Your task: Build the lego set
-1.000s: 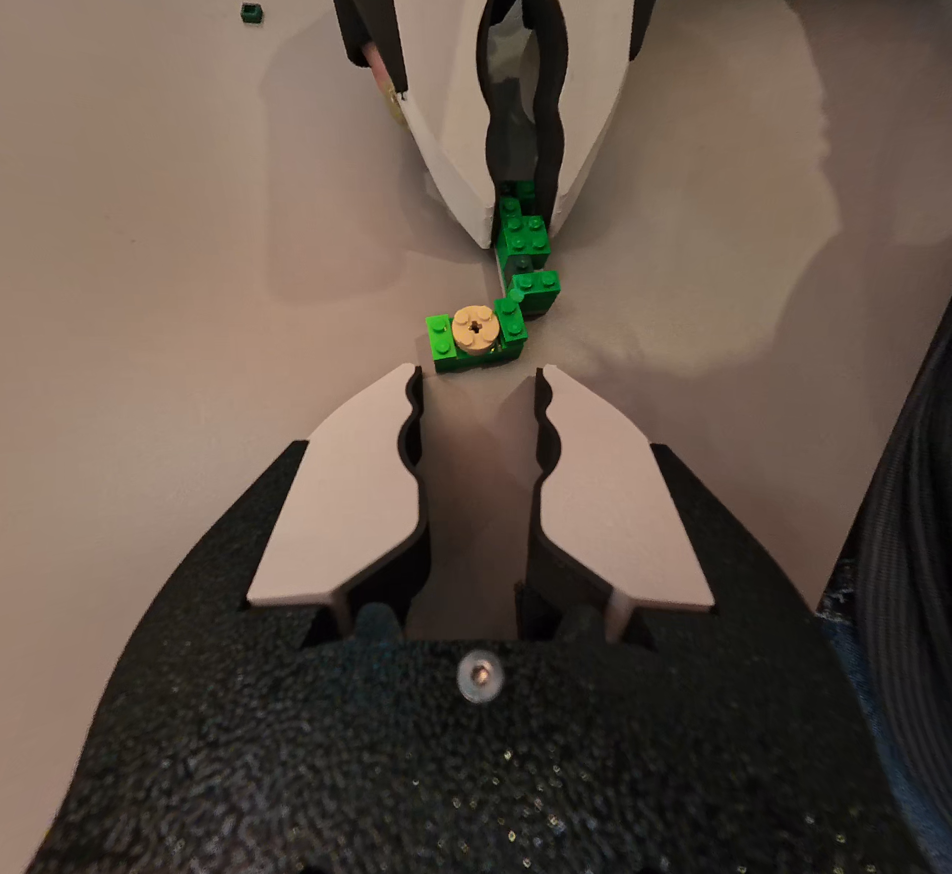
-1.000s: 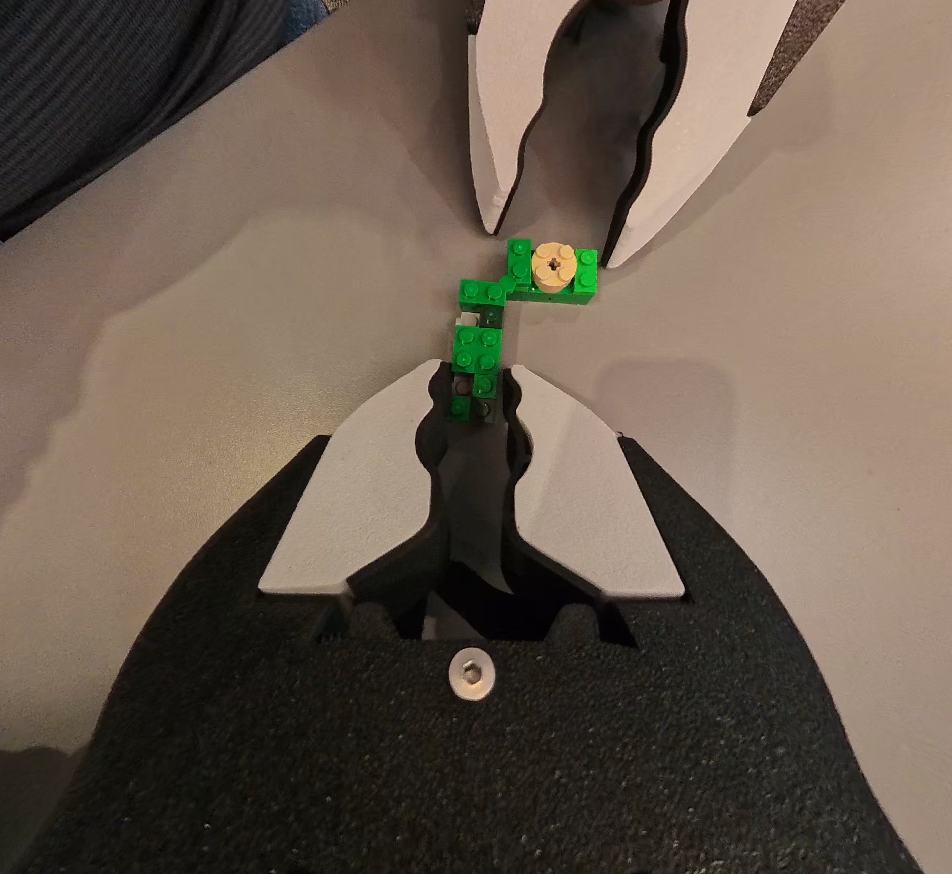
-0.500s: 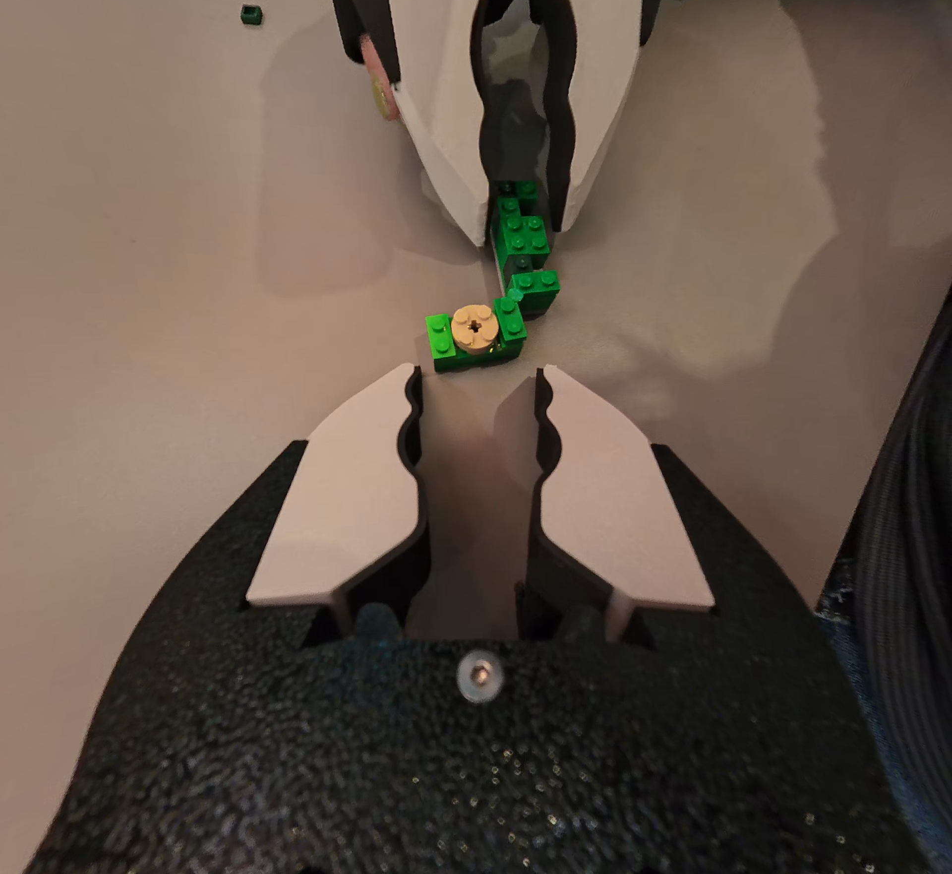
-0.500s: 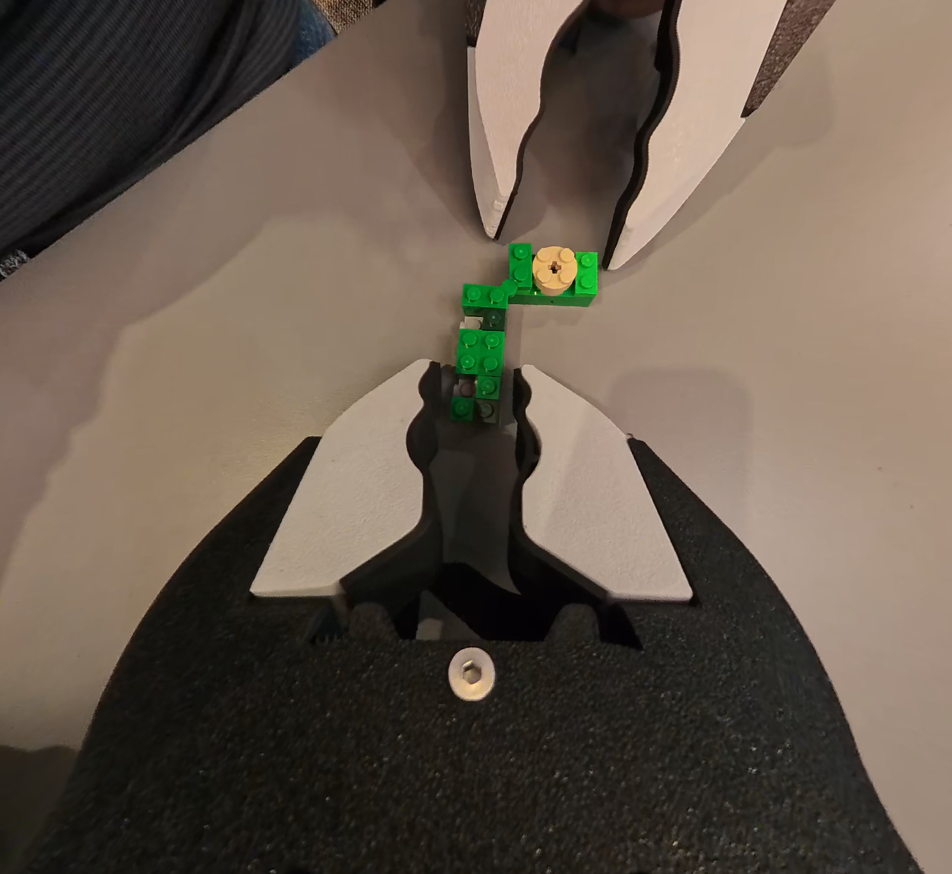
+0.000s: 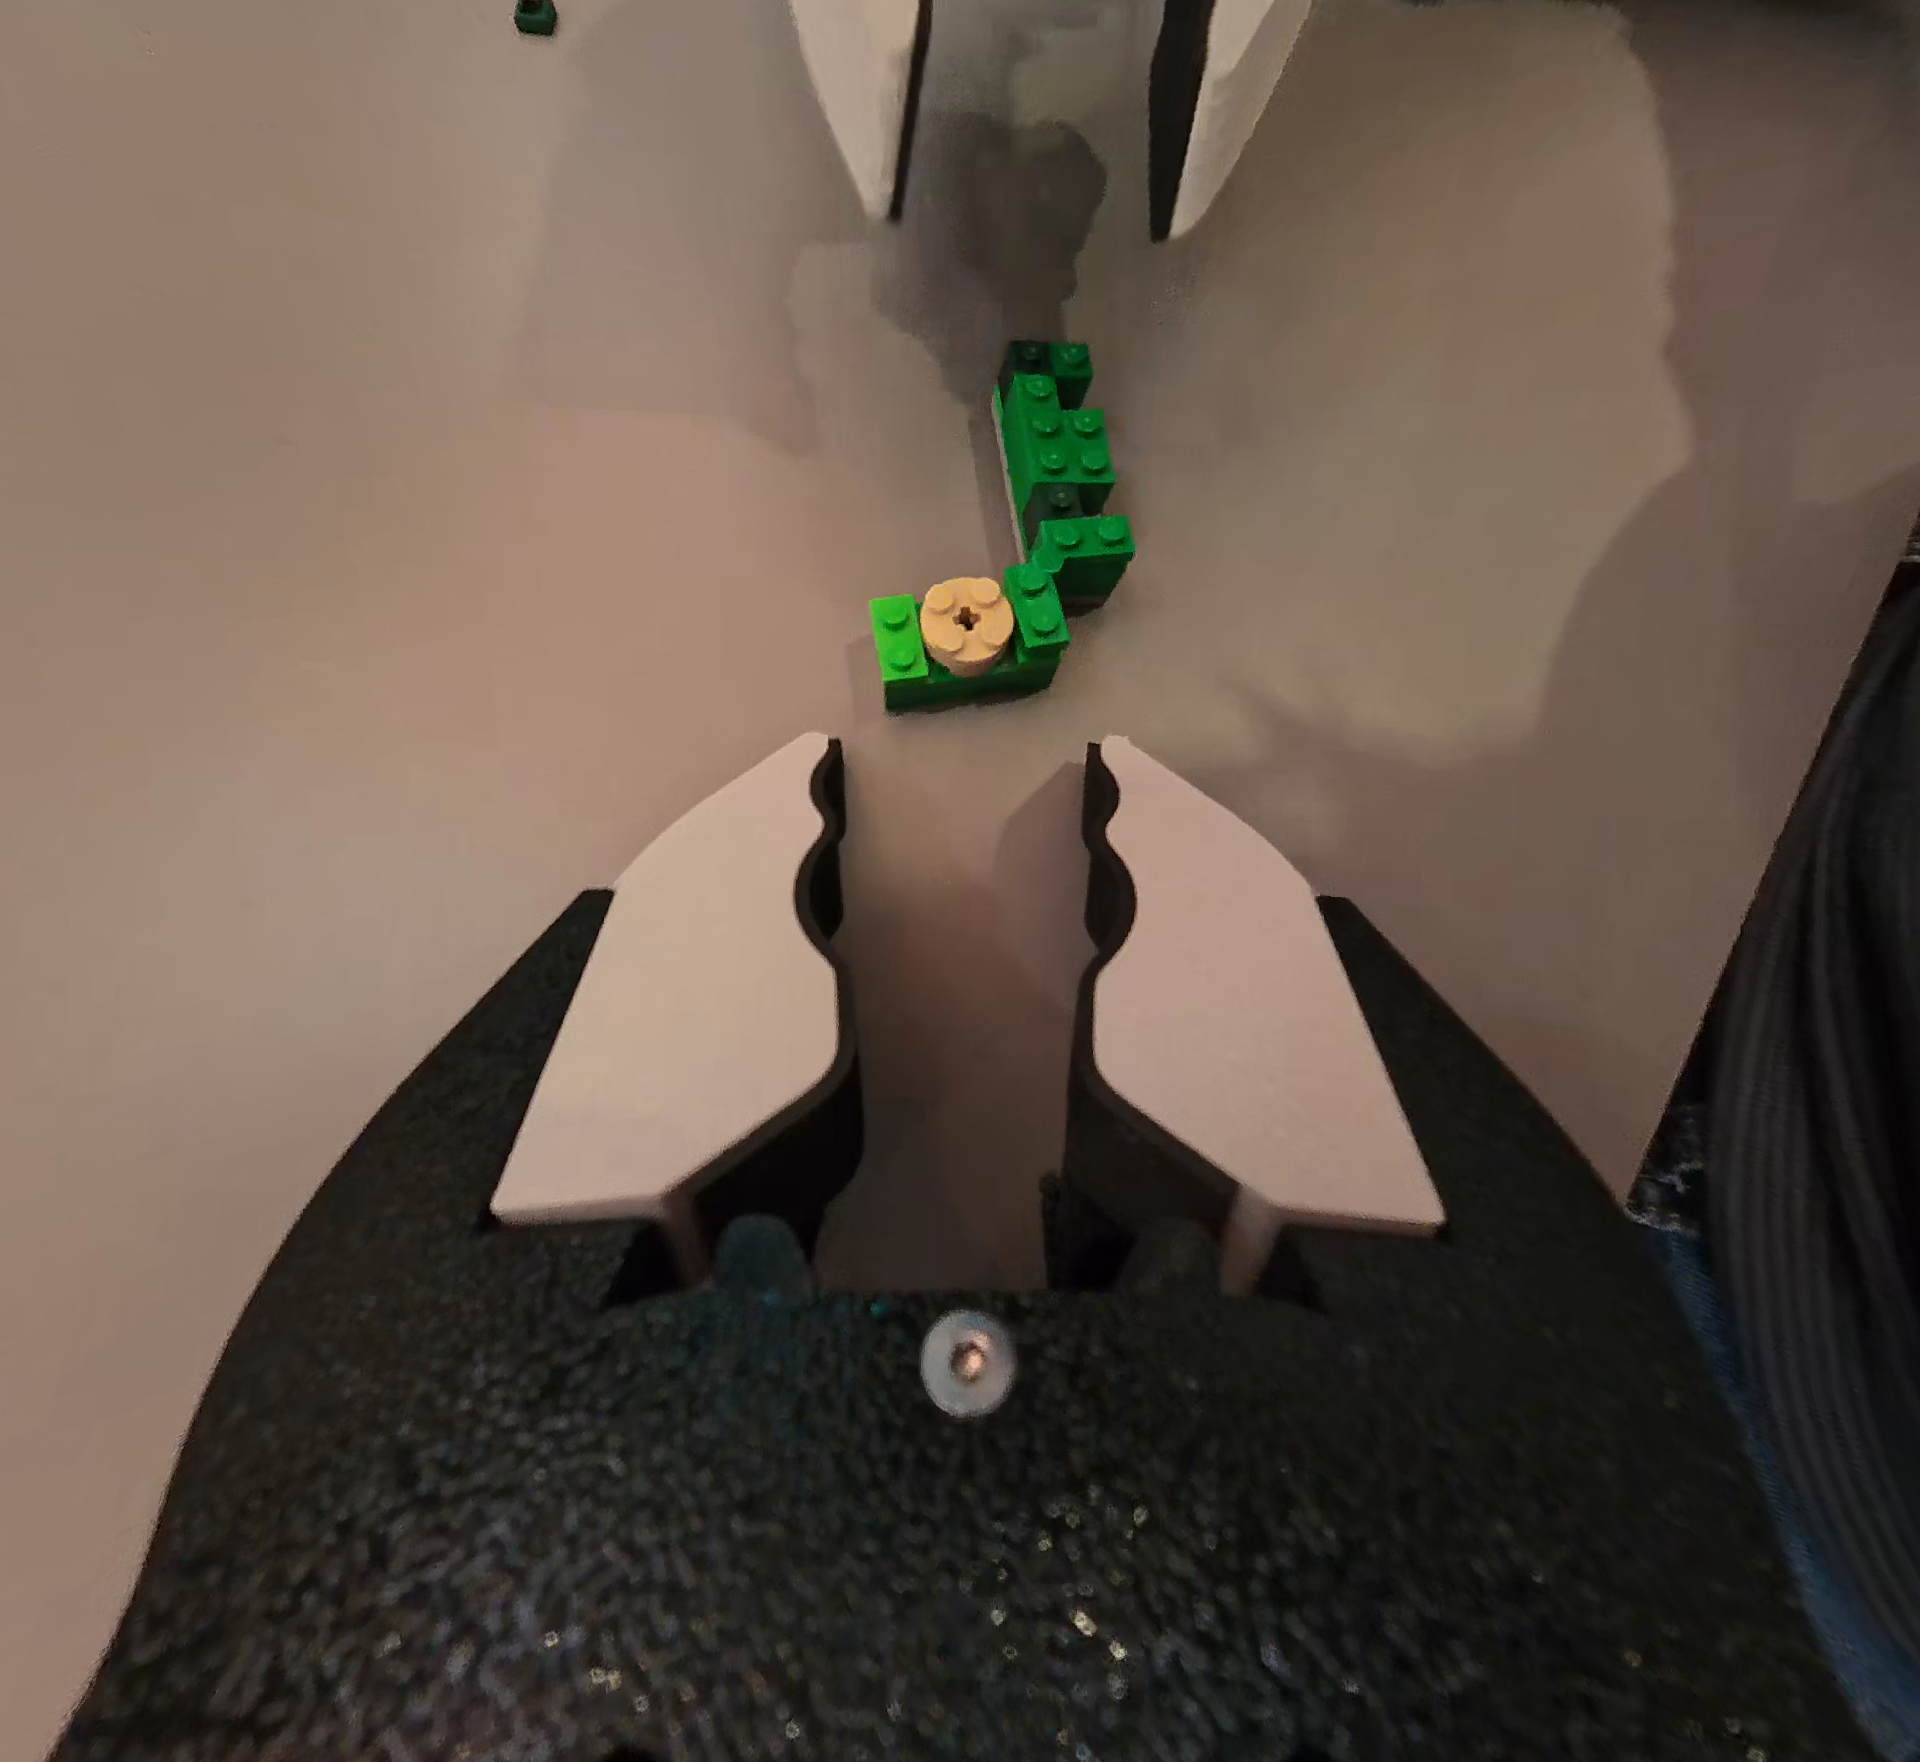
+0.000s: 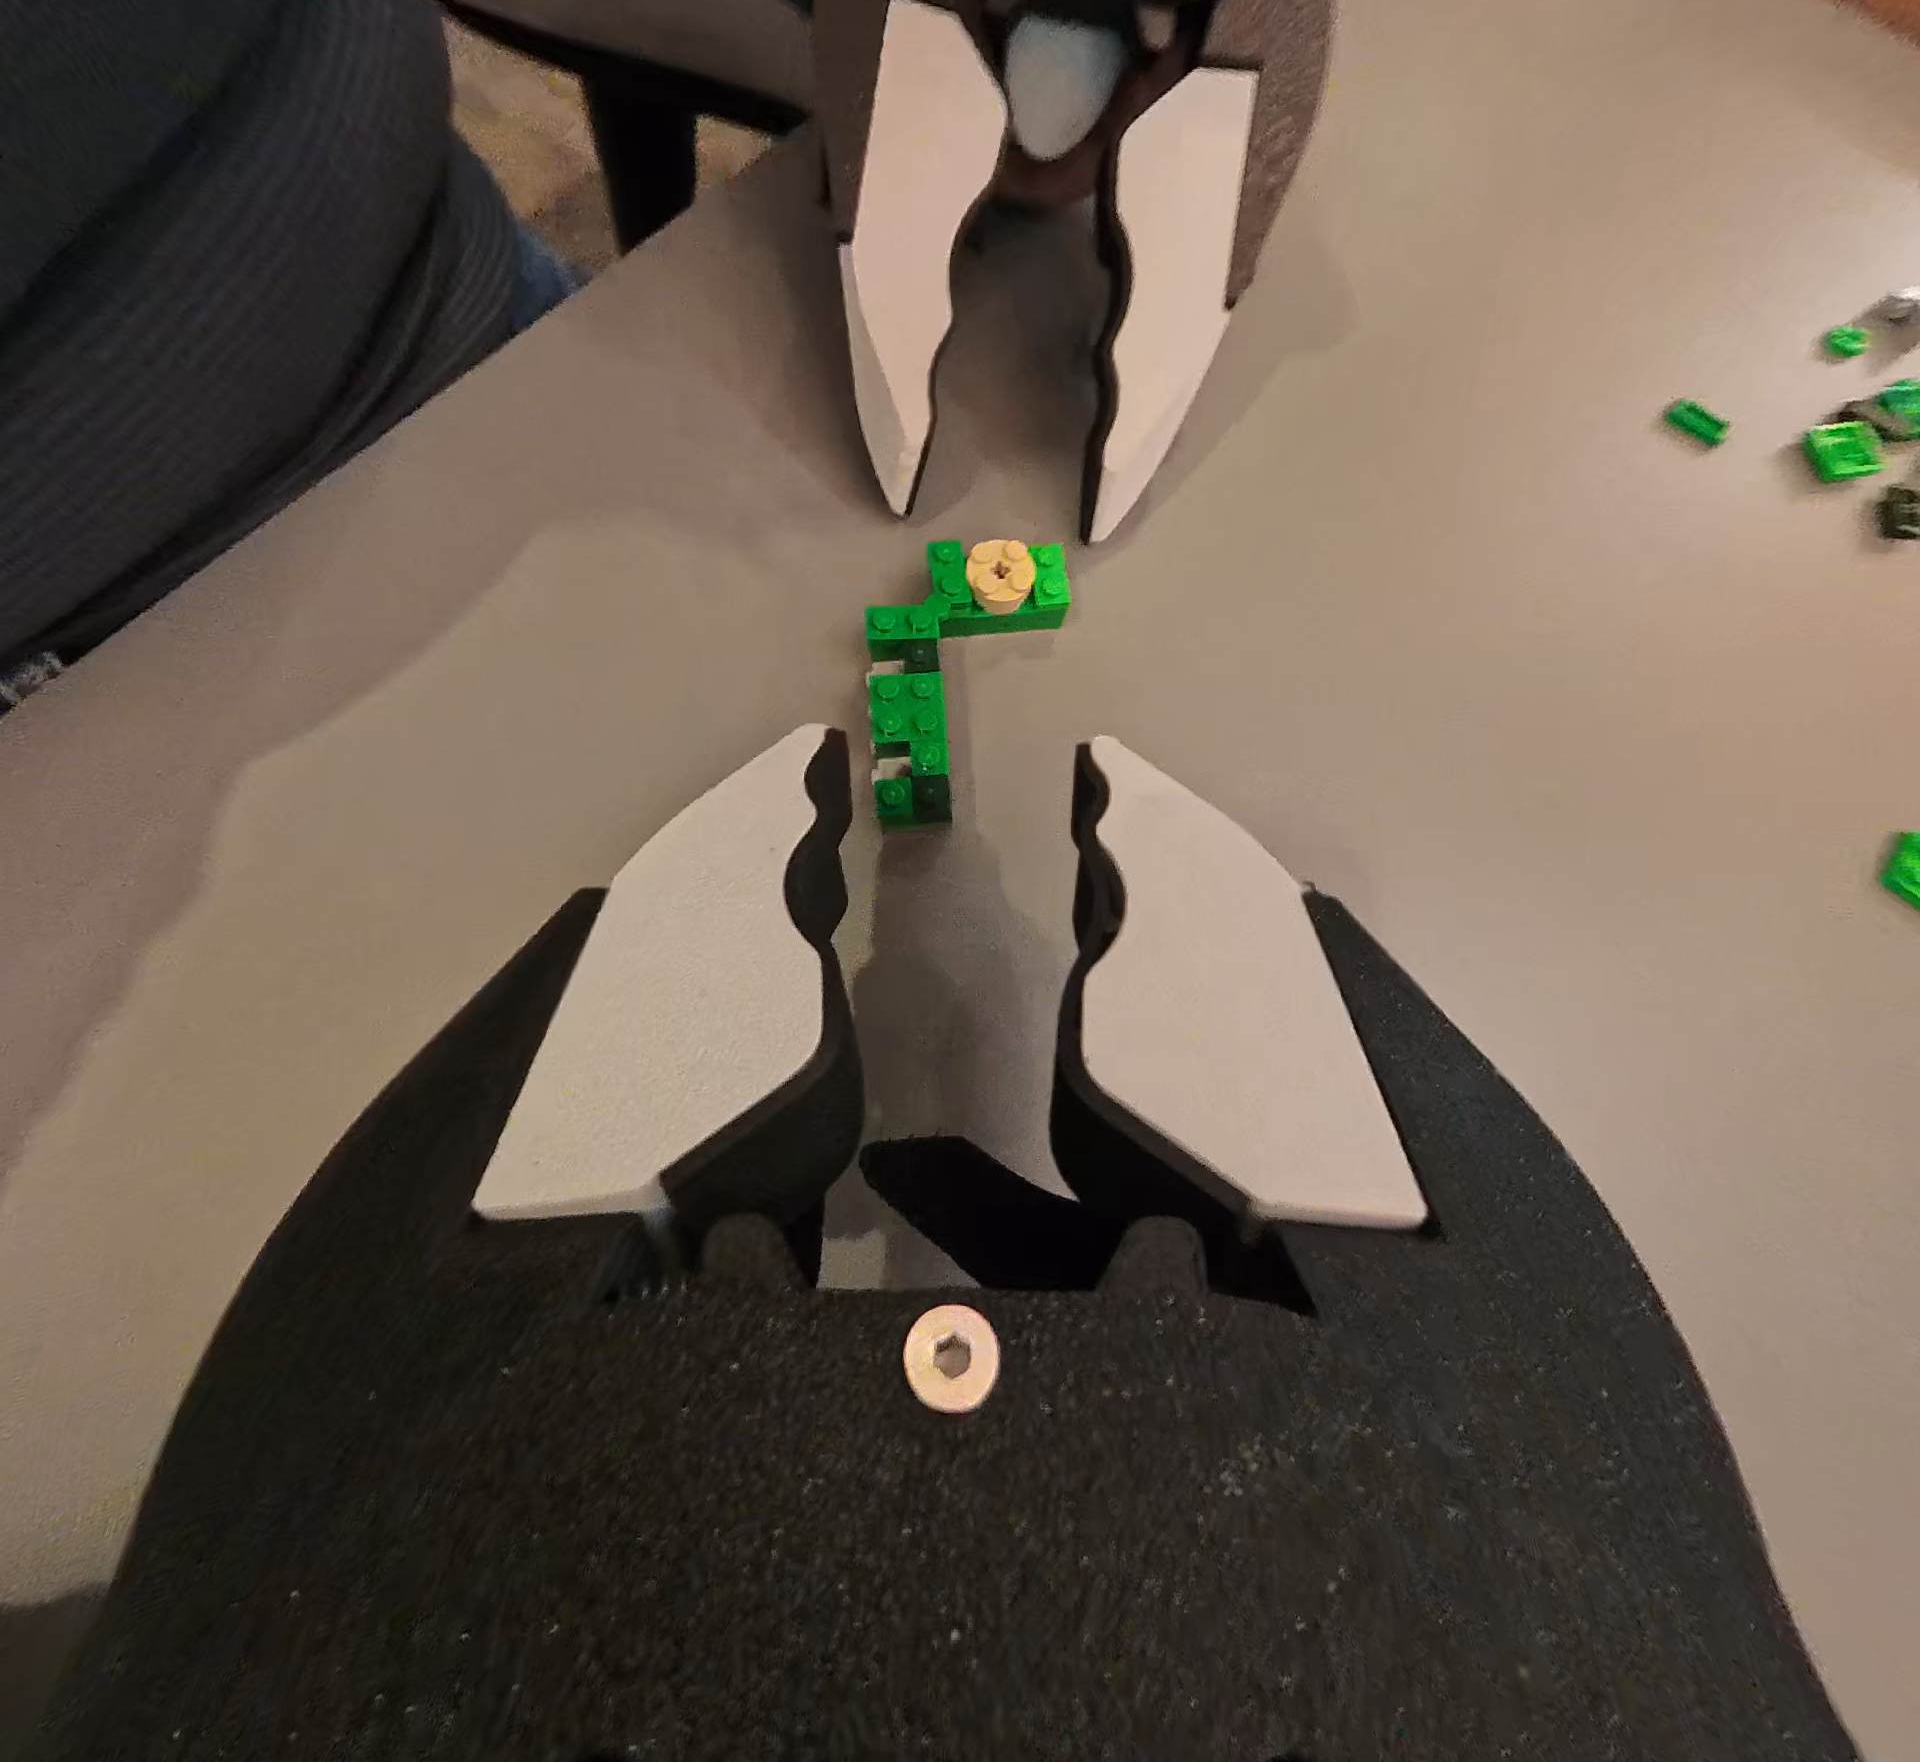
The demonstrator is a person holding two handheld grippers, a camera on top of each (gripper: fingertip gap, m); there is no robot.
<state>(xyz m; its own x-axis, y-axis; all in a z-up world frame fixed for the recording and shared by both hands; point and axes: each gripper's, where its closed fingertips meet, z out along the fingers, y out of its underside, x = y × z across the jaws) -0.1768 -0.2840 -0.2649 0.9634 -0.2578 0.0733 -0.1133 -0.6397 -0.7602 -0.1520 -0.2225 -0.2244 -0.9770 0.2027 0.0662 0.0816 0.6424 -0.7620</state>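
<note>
A green lego assembly (image 5: 1049, 517) lies flat on the grey table, bent in an L, with a tan round piece (image 5: 966, 623) on its near end. It also shows in the right wrist view (image 6: 914, 704), with the tan piece (image 6: 1000, 574) on the far end. My left gripper (image 5: 961, 751) is open and empty, just short of the tan end. My right gripper (image 6: 951, 746) is open and empty, its tips beside the other end of the assembly without gripping it. Each gripper shows across the assembly in the other's view: the right one (image 5: 1029, 226), the left one (image 6: 997, 523).
A tiny dark green piece (image 5: 535, 16) lies alone at the far left. Several loose green pieces (image 6: 1839, 450) lie at the right of the table. A person's dark striped sleeve (image 6: 208, 258) is at the table's edge, with a chair leg behind.
My right gripper has opened, let go of the assembly's end and pulled back and up. The assembly stays on the table. My left gripper has not moved.
</note>
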